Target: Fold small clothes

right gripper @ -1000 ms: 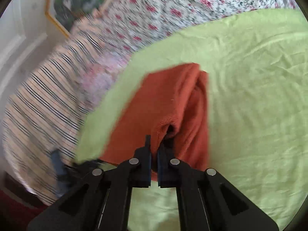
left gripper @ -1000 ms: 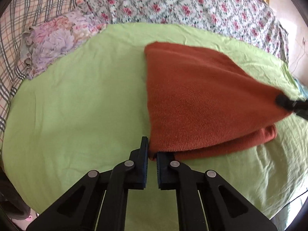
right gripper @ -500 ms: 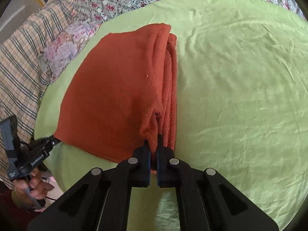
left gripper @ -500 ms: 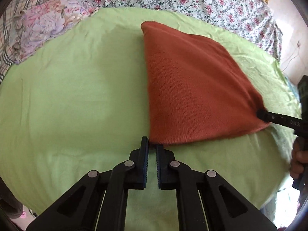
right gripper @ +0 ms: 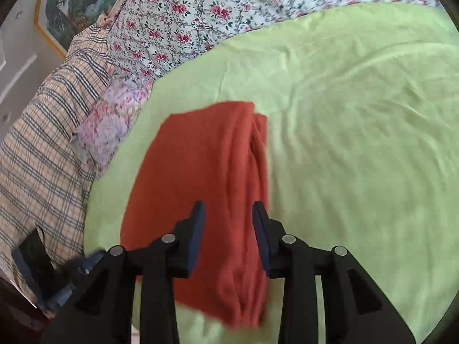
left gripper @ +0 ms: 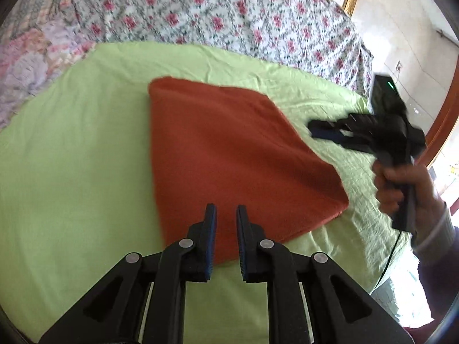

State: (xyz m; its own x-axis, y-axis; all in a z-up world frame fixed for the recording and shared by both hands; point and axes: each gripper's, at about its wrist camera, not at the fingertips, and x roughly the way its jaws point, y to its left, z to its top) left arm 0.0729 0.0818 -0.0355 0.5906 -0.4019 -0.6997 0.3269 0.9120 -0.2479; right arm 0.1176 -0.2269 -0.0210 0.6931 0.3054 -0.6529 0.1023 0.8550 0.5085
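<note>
One rust-red knitted garment point(left gripper: 229, 154) lies folded flat on the green sheet point(left gripper: 71, 157) of the bed, near the middle of it. In the left wrist view it spreads away from the left gripper point(left gripper: 225, 215), with its near corner right under the tips. The jaws of that gripper are opening and have a small gap. The red cloth shows through the gap, but the pads do not pinch it, so the cloth is let go. In the right wrist view the right gripper point(right gripper: 228, 212) is above the near end of the same garment. Its jaws are opening too, with a wider gap, and nothing is squeezed between them. The long way of the folded cloth runs straight away from the right gripper, and the stacked folded edges point(right gripper: 259, 154) sit along its right side. Both grippers are close to the garment, one at each near corner. The left one looks a little nearer to the cloth. I think this fold is done and any next move starts from these two corners. Count: one garment, two grippers, one hand point(left gripper: 398, 183) in view holding the right gripper, one flowery pillow point(right gripper: 109, 132), one flowery blanket point(left gripper: 229, 14), one checked blanket point(right gripper: 43, 154).
</note>
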